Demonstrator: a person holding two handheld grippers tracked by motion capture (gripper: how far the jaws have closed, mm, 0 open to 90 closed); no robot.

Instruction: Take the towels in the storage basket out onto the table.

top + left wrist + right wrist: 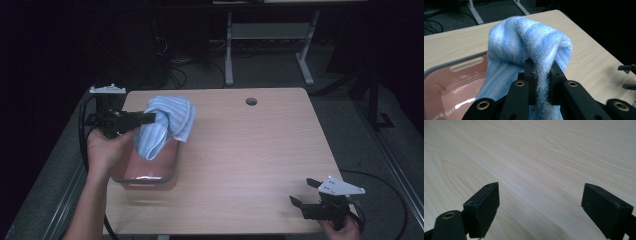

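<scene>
A dim room with dark floor and the white legs of another desk is lying behind a pale wooden table (240, 150), which has a round cable hole near its far edge. At the table's left side, the left gripper (149, 118) is clamping a blue-and-white striped towel (167, 122), its two black jaws pinching a fold of the cloth tightly between them. In the left gripper view the towel (524, 45) is bunching up into a rounded hump just above and beyond the jaw tips, while the rest of it is hanging down below the left gripper (541, 75) on both sides of the jaws. Directly beneath the gripper and the hanging cloth, a shallow pink tub (145, 172) with a grey rim is sitting on the table; the towel's lower end is dangling over it, and whether it is touching the tub's inside is hard to tell. Well apart, at the table's near right corner, the right gripper (302, 192) is hovering low with its jaws standing wide and nothing between them, and in the right gripper view bare wood grain is showing past the right gripper (540, 207).
</scene>
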